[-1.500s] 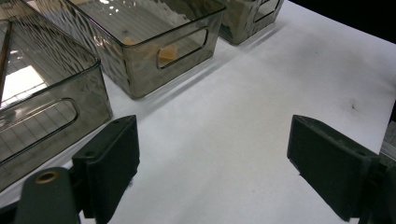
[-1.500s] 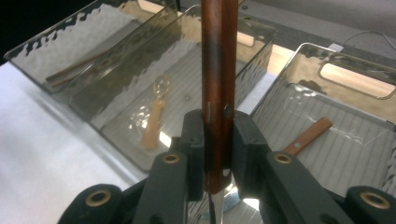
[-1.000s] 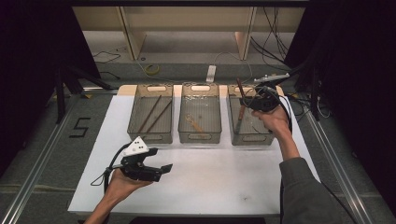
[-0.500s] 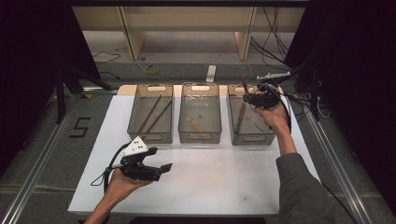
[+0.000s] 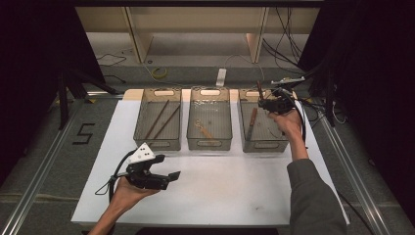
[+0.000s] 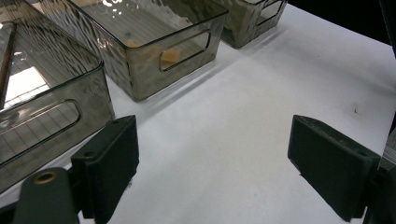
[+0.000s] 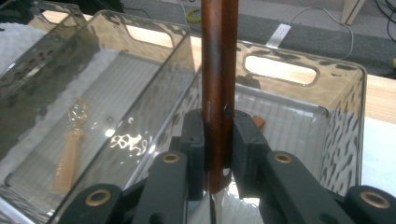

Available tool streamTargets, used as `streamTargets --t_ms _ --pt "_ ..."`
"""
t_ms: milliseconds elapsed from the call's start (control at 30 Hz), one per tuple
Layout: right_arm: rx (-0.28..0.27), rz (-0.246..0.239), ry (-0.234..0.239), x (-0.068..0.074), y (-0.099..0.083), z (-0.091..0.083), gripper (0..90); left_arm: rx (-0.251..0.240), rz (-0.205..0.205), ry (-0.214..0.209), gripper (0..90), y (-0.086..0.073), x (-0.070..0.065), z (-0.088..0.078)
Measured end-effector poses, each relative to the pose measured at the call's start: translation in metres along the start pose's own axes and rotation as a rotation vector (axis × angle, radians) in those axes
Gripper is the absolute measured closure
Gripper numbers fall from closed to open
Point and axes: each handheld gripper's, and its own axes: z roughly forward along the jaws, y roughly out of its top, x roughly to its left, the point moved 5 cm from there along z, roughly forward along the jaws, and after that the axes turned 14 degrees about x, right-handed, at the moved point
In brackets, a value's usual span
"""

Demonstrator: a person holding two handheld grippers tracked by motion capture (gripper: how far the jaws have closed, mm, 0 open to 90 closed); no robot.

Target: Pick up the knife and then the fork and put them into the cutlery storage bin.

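Held a wooden-handled knife (image 7: 219,70) clenched in right claw (image 5: 266,102) over the right bin (image 5: 281,144); left claw (image 5: 166,177) idled released above desk (image 5: 235,196). Placing step, probably; next: lower, then release inside.

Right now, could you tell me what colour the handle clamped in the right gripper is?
Dark reddish-brown wooden handle, clearest in the right gripper view.

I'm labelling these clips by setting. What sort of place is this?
Probably a lab recording station, not a home: a white tabletop walled by black curtains, three clear plastic bins in a row, and loose cables on the floor behind.
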Motion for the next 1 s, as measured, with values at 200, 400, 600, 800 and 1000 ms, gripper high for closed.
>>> streamTargets --t_ms 200,400,600,800,1000 --pt "0.011 0.006 -0.005 -0.003 -0.003 0.004 77.4 0.002 -0.002 -0.002 15.8 0.000 0.000 0.000" --pt "0.026 0.006 -0.003 -0.001 -0.006 0.011 77.3 0.006 -0.004 -0.002 15.8 0.000 0.000 0.000" --pt "0.051 0.007 0.001 0.000 -0.010 0.018 76.7 0.006 -0.005 -0.001 15.7 0.000 0.000 0.000" --pt "0.087 0.020 0.021 0.001 -0.015 0.023 62.0 0.001 -0.021 0.002 15.7 0.000 0.002 -0.001" --pt "0.069 -0.005 0.032 0.007 -0.015 0.015 55.2 -0.003 -0.022 0.010 15.6 0.000 0.003 -0.002"
